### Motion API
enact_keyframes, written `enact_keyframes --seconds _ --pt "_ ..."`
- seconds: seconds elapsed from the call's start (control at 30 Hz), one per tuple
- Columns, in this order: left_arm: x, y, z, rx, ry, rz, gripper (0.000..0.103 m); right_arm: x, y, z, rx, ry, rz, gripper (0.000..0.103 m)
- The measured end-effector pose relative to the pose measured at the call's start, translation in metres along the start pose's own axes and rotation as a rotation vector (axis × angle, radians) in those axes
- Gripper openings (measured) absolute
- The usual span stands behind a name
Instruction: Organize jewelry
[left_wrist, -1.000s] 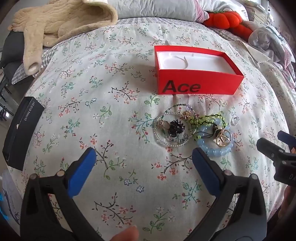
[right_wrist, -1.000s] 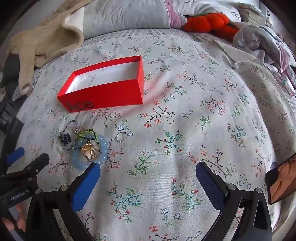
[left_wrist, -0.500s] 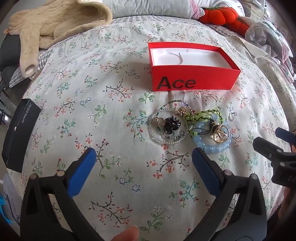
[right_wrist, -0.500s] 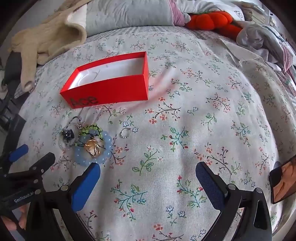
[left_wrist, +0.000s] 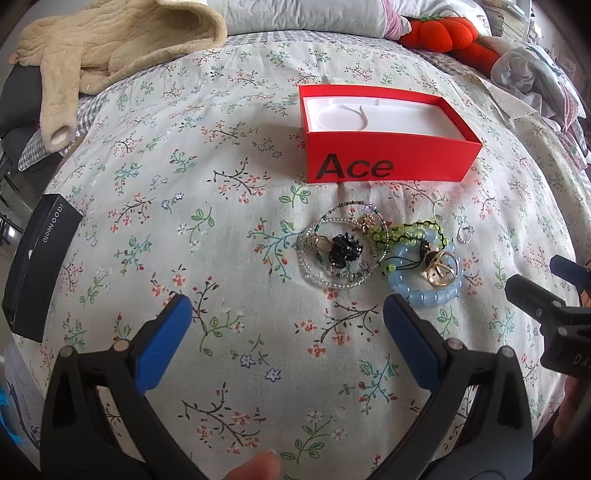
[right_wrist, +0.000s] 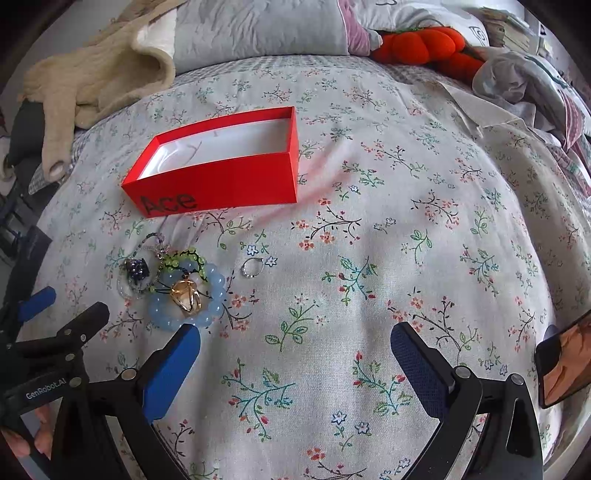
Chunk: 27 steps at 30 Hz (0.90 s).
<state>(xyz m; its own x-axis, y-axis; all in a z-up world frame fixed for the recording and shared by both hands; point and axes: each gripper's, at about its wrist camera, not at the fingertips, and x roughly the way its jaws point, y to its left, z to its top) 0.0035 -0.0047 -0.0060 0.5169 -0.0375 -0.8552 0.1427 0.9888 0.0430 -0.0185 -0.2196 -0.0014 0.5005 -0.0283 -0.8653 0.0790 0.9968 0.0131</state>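
Note:
An open red box (left_wrist: 388, 162) marked "Ace", white inside, sits on the floral bedspread; it also shows in the right wrist view (right_wrist: 221, 177). In front of it lies a jewelry pile: a light blue bead bracelet (left_wrist: 424, 291) (right_wrist: 218, 291), a gold ring (left_wrist: 441, 271) (right_wrist: 186, 293), a green bead bracelet (left_wrist: 410, 230), clear bead strands with a black charm (left_wrist: 345, 249). A small silver ring (left_wrist: 464, 234) (right_wrist: 252, 267) lies apart to the right. My left gripper (left_wrist: 288, 332) is open just short of the pile. My right gripper (right_wrist: 295, 354) is open and empty, right of the pile.
A black phone box (left_wrist: 37, 266) lies at the bed's left edge. A beige fleece garment (left_wrist: 103, 40) and a grey pillow (right_wrist: 258, 29) lie at the back, an orange plush (right_wrist: 421, 46) and clothes (right_wrist: 532, 85) at the back right. A phone (right_wrist: 565, 362) lies at the right.
Both grippers have drawn slightly nearer the box and pile; the view has shifted a little. Both stay open and empty. The jewelry has not moved.

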Motion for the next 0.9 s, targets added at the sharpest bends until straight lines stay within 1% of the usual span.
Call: enact_keyframes --seconds 0.57,0.9 --pt "-0.0025 0.0013 0.0013 -0.009 -0.01 -0.004 0.103 -0.0062 0.0016 0.0026 -0.002 -0.032 -0.002 0.103" --pt "-0.0031 0.0028 0.0011 -0.009 -0.012 -0.006 0.103 -0.0059 0.0032 0.0027 -0.006 -0.031 -0.001 0.103"
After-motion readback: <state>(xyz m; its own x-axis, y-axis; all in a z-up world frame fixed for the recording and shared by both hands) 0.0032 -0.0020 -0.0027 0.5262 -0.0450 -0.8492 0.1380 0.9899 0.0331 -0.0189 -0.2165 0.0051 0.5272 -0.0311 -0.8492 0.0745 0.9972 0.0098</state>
